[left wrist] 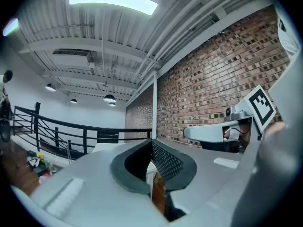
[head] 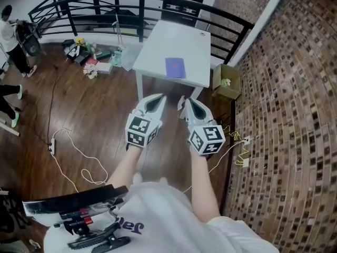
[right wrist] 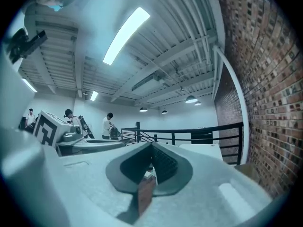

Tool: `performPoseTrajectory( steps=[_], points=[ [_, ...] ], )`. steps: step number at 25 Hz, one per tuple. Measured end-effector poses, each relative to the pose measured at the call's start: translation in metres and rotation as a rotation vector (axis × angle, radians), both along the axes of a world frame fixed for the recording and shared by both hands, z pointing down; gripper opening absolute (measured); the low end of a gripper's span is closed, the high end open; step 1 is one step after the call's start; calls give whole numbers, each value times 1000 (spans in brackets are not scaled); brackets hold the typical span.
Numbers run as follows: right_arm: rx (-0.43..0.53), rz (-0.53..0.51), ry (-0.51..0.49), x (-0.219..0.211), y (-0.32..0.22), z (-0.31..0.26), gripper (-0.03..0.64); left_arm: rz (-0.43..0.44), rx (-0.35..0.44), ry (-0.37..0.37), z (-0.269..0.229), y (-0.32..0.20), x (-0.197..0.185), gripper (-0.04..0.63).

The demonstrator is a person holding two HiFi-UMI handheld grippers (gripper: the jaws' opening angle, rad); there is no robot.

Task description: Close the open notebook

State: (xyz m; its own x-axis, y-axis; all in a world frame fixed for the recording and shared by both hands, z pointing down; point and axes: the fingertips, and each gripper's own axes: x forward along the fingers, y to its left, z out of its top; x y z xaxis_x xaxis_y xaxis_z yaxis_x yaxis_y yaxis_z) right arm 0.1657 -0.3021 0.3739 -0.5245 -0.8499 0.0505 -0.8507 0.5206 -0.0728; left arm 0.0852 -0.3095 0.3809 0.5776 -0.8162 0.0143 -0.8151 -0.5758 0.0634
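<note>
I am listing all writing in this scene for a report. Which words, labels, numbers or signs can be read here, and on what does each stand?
Nothing here can be quoted with certainty.
Shirt: dark lettering, partly hidden, unreadable.
Notebook on the table: purple cover, no legible print.
Cardboard box: a small mark, too small to read.
Cubes on the left gripper and right gripper: black square patterns, no words.

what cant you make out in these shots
- notebook: head view, too small to read its cover or to see if it lies fully shut; neither gripper view shows it.
- clutter on the floor: head view, too small to name.
- person: head view, only legs show; the left edge cuts off the rest.
</note>
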Motion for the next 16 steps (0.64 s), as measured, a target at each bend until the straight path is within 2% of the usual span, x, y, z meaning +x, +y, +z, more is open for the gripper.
performPoseTrajectory(
  steps=[3,16],
  points=[
    [-7,-1,-3,-10,8,1,-11,-16,-13,8,9,3,-15,17],
    [-9,25,-1,-20,15,3,-11,4,-42,27,15,7,-28,18]
  ],
)
